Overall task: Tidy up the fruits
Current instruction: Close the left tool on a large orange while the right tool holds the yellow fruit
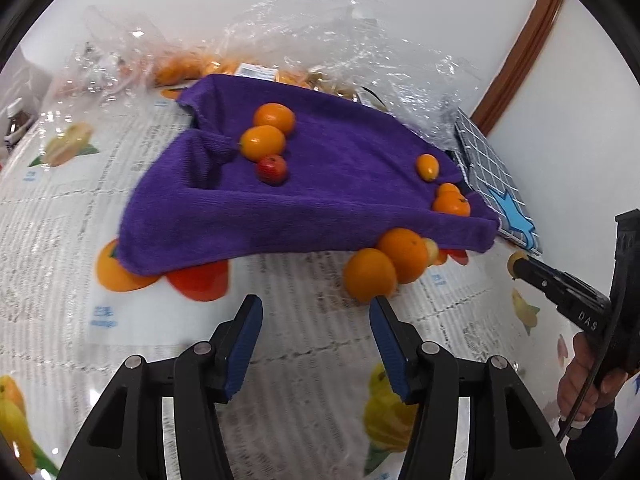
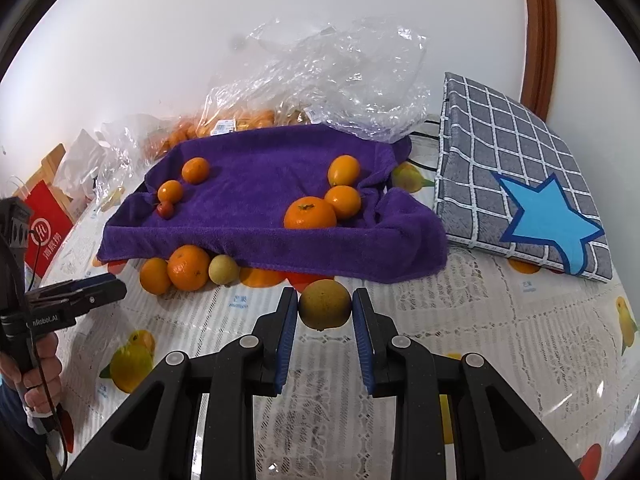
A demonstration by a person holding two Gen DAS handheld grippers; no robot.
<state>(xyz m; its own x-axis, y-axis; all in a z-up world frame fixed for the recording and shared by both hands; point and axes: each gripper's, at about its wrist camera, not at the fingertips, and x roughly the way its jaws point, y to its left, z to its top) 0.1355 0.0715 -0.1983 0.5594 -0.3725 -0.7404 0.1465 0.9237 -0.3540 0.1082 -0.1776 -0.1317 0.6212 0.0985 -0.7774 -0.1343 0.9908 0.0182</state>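
I take this for a home, probably a dining table pushed against a plain white wall. I see a lace-patterned tablecloth printed with fruit pictures under clear plastic, a grey checked cushion with a blue star, a purple towel, crumpled grocery bags, a red paper shopping bag and brown wooden trim, perhaps a door frame

Each claw is matte black plastic with two angular arms, silver round screw heads at the joints and ribbed blue pads on the inner faces of the fingers. White lettering marks the black handles. A thin black cable trails below the handle, beside a dark blue sleeve.
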